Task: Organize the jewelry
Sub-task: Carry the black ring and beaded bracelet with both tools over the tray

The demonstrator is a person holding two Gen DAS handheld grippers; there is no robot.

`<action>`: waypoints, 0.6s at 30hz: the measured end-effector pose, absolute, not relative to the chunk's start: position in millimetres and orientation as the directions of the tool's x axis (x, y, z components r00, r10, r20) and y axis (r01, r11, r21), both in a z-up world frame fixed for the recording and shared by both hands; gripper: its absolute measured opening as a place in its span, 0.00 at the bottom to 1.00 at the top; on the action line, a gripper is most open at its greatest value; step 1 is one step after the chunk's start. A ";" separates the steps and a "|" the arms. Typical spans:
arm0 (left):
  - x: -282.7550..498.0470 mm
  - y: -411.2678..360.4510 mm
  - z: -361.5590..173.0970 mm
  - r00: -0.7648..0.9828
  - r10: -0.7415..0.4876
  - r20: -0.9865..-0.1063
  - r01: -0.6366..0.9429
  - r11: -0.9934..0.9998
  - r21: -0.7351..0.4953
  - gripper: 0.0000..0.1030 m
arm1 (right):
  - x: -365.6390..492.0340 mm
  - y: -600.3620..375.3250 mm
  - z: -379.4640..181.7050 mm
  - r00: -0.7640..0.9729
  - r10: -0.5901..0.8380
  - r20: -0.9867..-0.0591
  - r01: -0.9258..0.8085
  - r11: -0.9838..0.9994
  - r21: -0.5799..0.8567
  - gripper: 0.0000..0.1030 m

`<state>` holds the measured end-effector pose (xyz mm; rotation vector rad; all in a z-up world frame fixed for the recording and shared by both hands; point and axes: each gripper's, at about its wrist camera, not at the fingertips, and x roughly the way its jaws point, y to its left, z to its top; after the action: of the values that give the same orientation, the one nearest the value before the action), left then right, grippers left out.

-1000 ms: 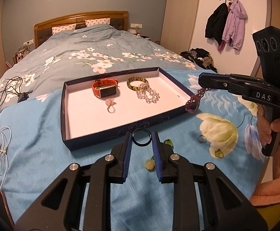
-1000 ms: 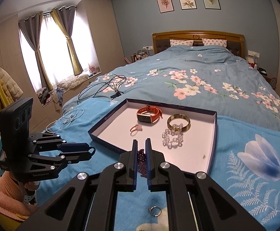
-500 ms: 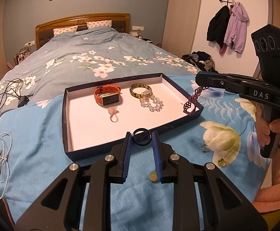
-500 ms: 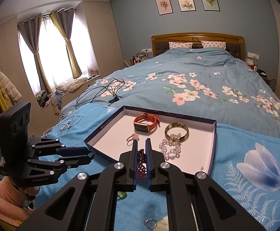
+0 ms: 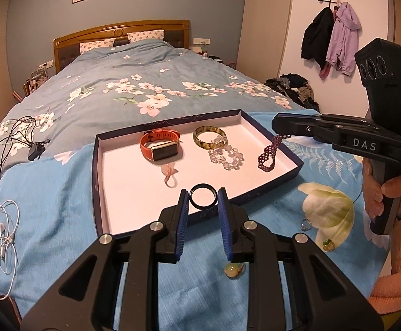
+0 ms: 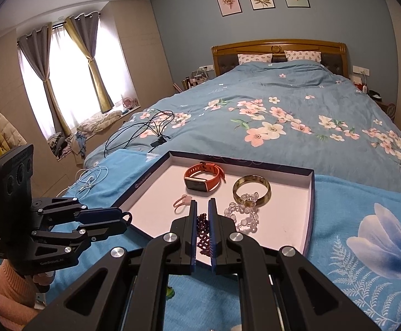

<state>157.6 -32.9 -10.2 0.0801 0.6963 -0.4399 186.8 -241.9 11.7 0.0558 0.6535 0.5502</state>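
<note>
Jewelry is laid out in a shallow dark-rimmed tray [image 5: 97, 182] with a pale floor, set on a blue floral bedspread [image 5: 48, 198], as shown by the left wrist view. Within the tray an orange watch [image 5: 160, 146] is seen toward the far side, an amber bangle [image 5: 210, 137] to its right, a clear bead bracelet [image 5: 225, 155] touching the bangle, and a small pink ring [image 5: 169, 175] nearer the middle. A black ring [image 5: 203, 196] is pinched between the blue pads of the left gripper [image 5: 203, 201], held over the tray's near rim. At the right, the right gripper [image 5: 279, 125] is held by a hand [image 5: 385, 190] in a peach sleeve, its jaws pressed together on a purple bead bracelet [image 5: 268, 155], which hangs down over the tray's right part; whether its lower end touches the floor cannot be told. Outside the tray, on the bedspread, a silver ring [image 5: 305, 224], a green-stoned ring [image 5: 328, 245] and a pale stone piece [image 5: 234, 271] are seen, with white earphones [image 5: 0, 229] far left. In the right wrist view, the same purple bead bracelet [image 6: 203, 233] is seen gripped between the narrow-set fingers of the right gripper [image 6: 201, 207], hanging just over the tray's [image 6: 310, 207] near edge. Beyond it lie the pink ring [image 6: 182, 200], the orange watch [image 6: 203, 178], the amber bangle [image 6: 251, 189] and the clear bead bracelet [image 6: 241, 215]. At the left the left gripper [image 6: 127, 218] is seen side on, the black ring [image 6: 127, 216] showing at its tip.
</note>
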 end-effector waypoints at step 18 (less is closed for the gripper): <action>176.4 -35.4 -17.7 0.678 -0.340 -0.651 0.398 0.915 -0.064 0.21 | 197.8 -241.8 5.7 0.651 0.498 -0.573 -0.459 0.859 0.226 0.06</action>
<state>176.4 -35.4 -17.7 0.0851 0.7139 -0.4151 197.8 -241.8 5.7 0.0630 0.6692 0.5436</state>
